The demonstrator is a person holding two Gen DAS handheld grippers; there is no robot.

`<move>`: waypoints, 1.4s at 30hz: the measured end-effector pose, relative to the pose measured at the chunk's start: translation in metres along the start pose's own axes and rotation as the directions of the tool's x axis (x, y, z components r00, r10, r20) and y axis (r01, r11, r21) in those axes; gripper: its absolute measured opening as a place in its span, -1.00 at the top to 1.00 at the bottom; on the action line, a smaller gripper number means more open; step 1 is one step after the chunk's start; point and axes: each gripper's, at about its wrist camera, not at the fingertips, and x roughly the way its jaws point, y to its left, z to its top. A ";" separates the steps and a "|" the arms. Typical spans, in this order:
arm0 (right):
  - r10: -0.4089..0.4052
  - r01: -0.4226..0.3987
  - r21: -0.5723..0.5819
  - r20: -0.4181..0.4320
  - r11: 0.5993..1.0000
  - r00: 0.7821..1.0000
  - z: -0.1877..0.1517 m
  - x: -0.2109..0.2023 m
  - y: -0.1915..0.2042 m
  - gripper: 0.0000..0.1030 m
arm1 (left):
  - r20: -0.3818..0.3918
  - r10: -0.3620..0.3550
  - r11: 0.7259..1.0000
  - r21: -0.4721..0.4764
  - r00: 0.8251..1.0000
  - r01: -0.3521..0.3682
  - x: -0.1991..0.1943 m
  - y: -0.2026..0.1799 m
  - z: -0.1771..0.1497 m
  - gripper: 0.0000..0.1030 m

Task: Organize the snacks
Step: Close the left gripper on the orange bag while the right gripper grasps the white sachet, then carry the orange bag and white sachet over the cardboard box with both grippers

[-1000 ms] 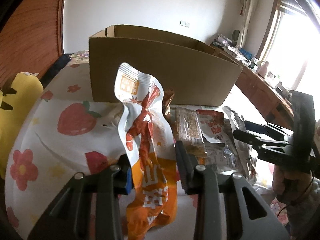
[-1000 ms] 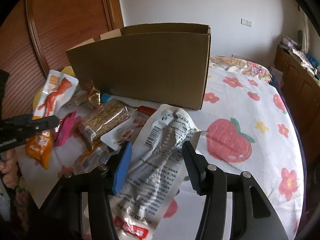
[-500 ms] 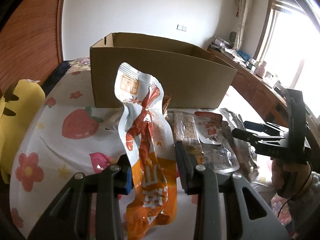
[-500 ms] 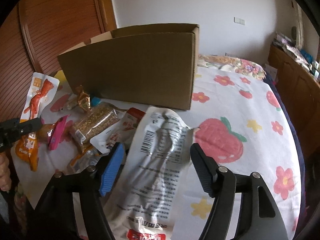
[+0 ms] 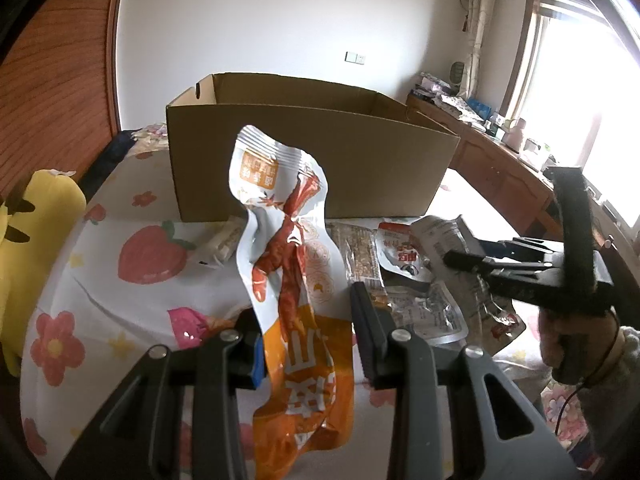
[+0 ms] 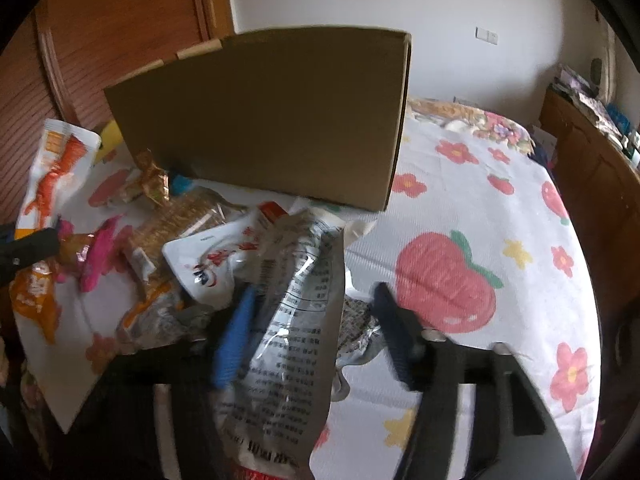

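Left jaws: left gripper (image 5: 306, 334) pinching the orange-and-white snack pouch (image 5: 294, 280), held upright between the pads, top curling away toward the cardboard box (image 5: 312, 160).
Right jaws: right gripper (image 6: 316, 320) just been closing around the silver pouch (image 6: 296, 340); pouch stands between the pads, against the blue pad, a gap left at the black pad.
Beyond the jaws: open box well ahead on the bed's strawberry-print sheet (image 6: 460, 240); loose snack pile (image 6: 176, 232) lies between box and jaws, to the left of the right jaws.
Change from earlier: silver pouch lay flat under the spread right jaws, now lifted and folded narrower; orange pouch unchanged.
Hand pose: both grippers tilted downward; a hand (image 5: 560, 344) in a pale sleeve wraps the right gripper's handle, seen from the left wrist view.
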 end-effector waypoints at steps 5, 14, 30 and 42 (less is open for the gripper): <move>0.056 -0.056 0.011 0.017 0.998 0.998 -0.002 -0.013 -0.004 0.61 | 0.001 -0.005 1.000 0.004 1.000 0.005 -0.001 -0.002 -0.001 0.36; 0.072 -0.072 -0.017 0.038 0.997 0.997 -0.005 -0.034 0.001 0.72 | 0.013 -0.012 1.000 0.009 1.000 0.012 -0.005 -0.003 0.001 0.36; 0.037 -0.025 -0.107 0.117 0.994 0.992 0.005 -0.072 0.021 0.80 | 0.090 -0.024 0.999 0.033 0.996 0.021 -0.041 -0.006 0.015 0.36; 0.055 -0.035 -0.114 0.181 0.993 0.982 0.022 -0.103 0.023 0.80 | 0.142 -0.063 0.997 0.049 0.988 0.057 -0.070 -0.008 0.040 0.36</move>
